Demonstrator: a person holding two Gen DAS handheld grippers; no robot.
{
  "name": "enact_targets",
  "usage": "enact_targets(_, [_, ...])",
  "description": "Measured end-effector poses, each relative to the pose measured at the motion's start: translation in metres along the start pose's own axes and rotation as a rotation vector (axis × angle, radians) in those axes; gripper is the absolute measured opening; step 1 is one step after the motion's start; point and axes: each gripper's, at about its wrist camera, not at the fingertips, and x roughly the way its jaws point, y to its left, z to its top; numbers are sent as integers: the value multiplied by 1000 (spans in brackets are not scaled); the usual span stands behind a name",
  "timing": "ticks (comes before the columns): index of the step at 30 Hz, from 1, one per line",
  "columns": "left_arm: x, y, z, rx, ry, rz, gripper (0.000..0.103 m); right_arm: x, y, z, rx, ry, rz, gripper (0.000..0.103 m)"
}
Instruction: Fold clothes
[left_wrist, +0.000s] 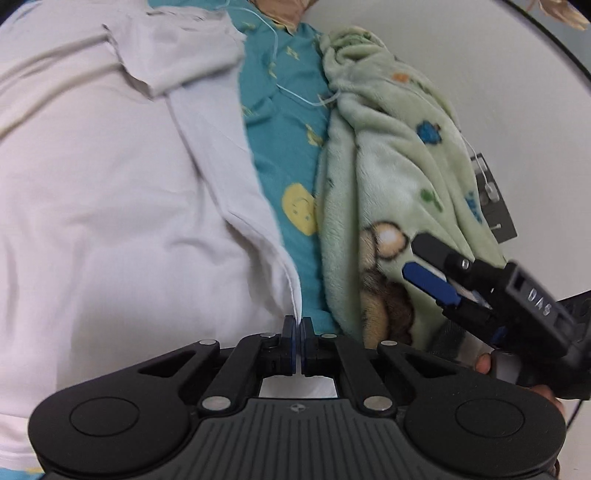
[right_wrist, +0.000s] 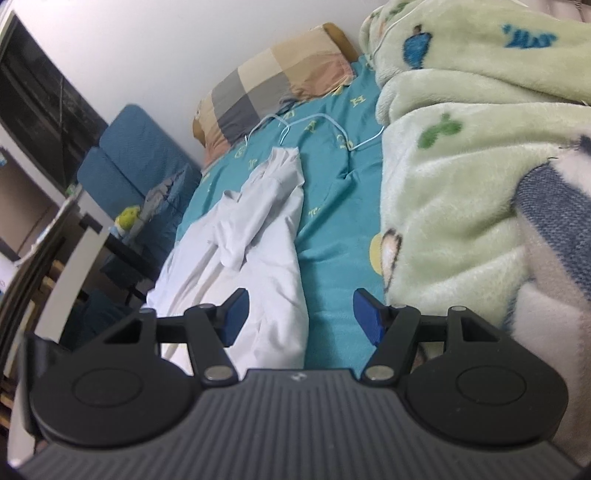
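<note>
Pinching the white garment's (left_wrist: 110, 206) edge, left gripper (left_wrist: 299, 325); right gripper (right_wrist: 299, 314) jaws spread.

Your white garment (left_wrist: 110, 206) fills the left half of the left wrist view, spread on the teal sheet with soft wrinkles, a folded flap at the upper left and its hemmed edge running diagonally down to the bottom centre. In the right wrist view the same white garment (right_wrist: 255, 236) lies crumpled at centre frame, a sleeve bunched toward the top.
</note>
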Motion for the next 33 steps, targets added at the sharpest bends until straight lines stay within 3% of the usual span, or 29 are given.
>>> enact_targets(6, [-15,46,9,-16,11,147,2,16,11,-5,-16,79,50,66])
enact_targets(9, [-7,59,6,-9,6,181,3,24,14,-6,4,114,73,66])
enact_targets(12, [-9,61,4,19,-24,163,7,30,17,-10,5,137,76,66])
enact_targets(14, [-18,53,3,76,-53,152,19,32,18,-11,7,144,70,66])
enact_targets(16, [-32,41,2,159,-98,132,37,31,19,-10,7,137,60,66])
enact_targets(20, [-45,2,4,371,-167,74,51,25,20,-8,7,104,67,66])
enact_targets(23, [-33,-25,10,531,-129,35,59,25,20,-7,10,102,79,66])
enact_targets(27, [9,-40,12,690,21,13,59,30,17,-5,26,118,94,66])
enact_targets(30, [38,-31,0,771,117,51,57,32,15,-5,35,122,101,66])
enact_targets(32, [50,-25,-4,795,174,53,45,36,12,-5,44,134,97,66])
enact_targets(33, [53,-23,-5,798,198,39,22,38,10,-5,50,140,95,66])
